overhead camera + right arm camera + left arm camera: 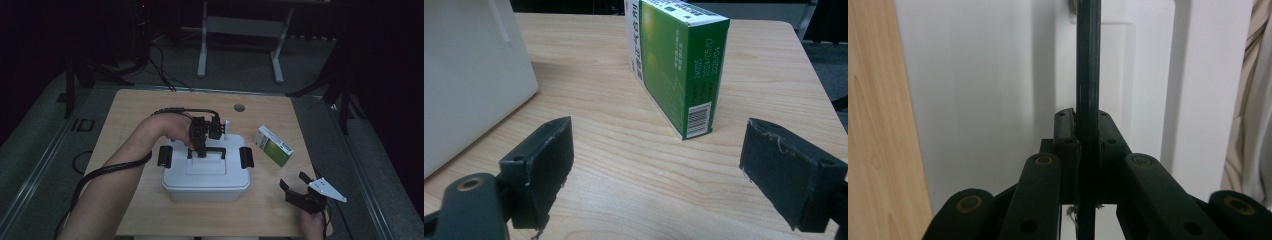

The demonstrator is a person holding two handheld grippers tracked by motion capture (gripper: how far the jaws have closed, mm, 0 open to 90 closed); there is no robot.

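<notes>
A white box (206, 177) with a lid is seen standing near the middle of the table (135, 107) in the high view. A black latch is set at each short end of the lid, and a black handle (206, 151) runs across the lid's top. The left hand-held gripper (201, 150) is lowered onto that handle from the far side, with the forearm reaching in from the lower left and a black cable trailing along it. In the left gripper view, the handle (1087, 75) is seen as a thin dark bar running straight up between the two jaws, which are closed tight against it on both sides; the white lid (988, 90) lies behind it, and a strip of table (878, 125) is seen at the left edge.

The right hand-held gripper (296, 181) is held low near the table's near right corner, well apart from the box, its jaws spread wide with nothing between them. A green and white carton (273, 145) lies on the table to the right of the box, between box and table edge. In the right gripper view, the carton (679, 65) is seen standing ahead of the open jaws, and the box's white wall (469, 80) is seen at the left.
</notes>
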